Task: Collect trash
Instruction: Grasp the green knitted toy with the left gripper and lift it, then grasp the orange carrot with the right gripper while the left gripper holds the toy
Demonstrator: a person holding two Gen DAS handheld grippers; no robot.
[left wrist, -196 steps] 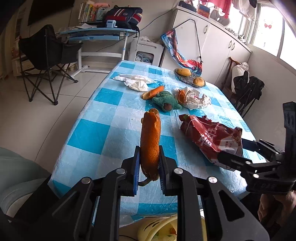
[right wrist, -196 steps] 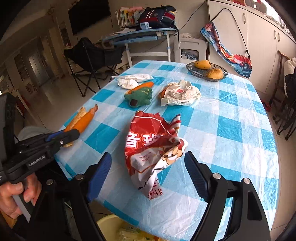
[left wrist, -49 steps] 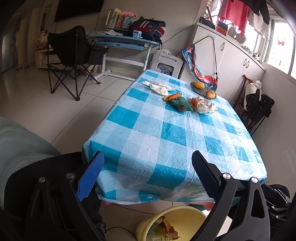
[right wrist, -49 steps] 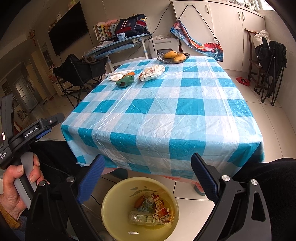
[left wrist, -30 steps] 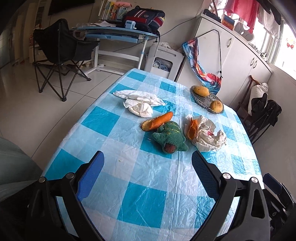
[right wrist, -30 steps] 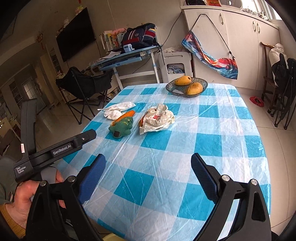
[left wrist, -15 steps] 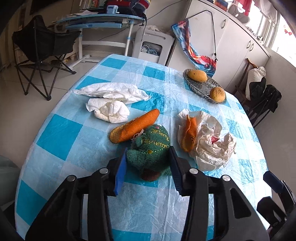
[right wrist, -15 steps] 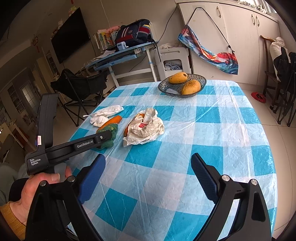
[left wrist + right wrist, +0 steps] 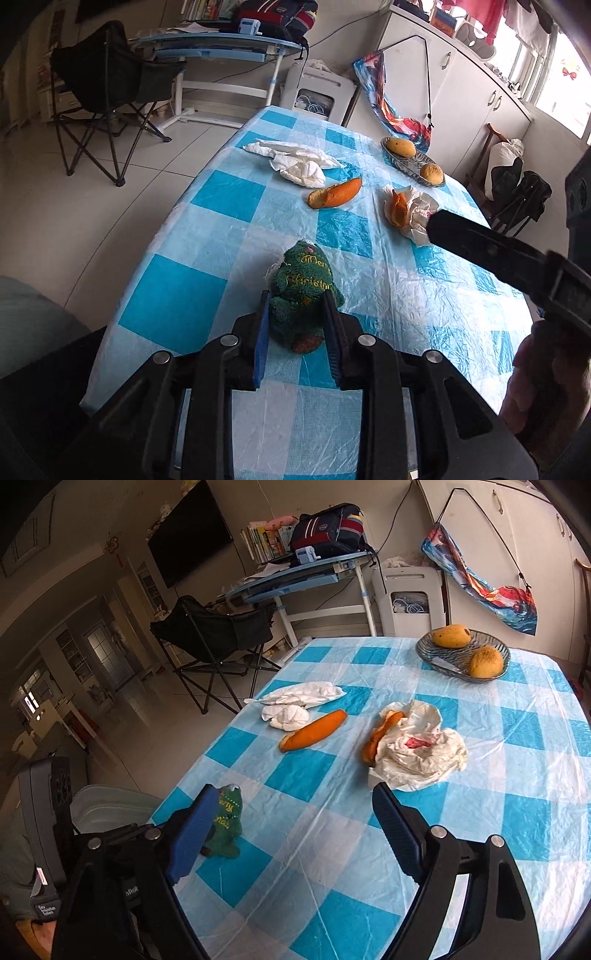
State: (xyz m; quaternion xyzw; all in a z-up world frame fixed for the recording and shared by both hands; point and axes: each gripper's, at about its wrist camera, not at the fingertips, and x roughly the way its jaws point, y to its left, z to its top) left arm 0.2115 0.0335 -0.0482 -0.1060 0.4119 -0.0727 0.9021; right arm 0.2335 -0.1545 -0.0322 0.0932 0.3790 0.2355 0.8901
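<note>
A green plush (image 9: 303, 273) stitched "Merry Christmas" sits between the pads of my left gripper (image 9: 295, 301), whose jaws are closing and press on its lower half near the table's front edge. In the right wrist view the plush (image 9: 228, 821) shows behind my left finger. My right gripper (image 9: 294, 797) is closing, with nothing between its fingers. Just beyond its right fingertip lies a crumpled white bag (image 9: 419, 753) with orange peel (image 9: 376, 738) in it. A long orange peel (image 9: 314, 731) and white tissues (image 9: 295, 703) lie farther back.
A blue-and-white checked cloth covers the table (image 9: 173, 295). A glass bowl (image 9: 424, 653) with two mangoes stands at the far right. A black folding chair (image 9: 218, 631) and a blue desk (image 9: 295, 579) stand beyond the table's far left. A hand (image 9: 535, 373) holds the right gripper.
My left gripper has tightened on the green plush and drawn it back from the long peel toward the front edge. My right gripper has moved forward toward the white bag and narrowed.
</note>
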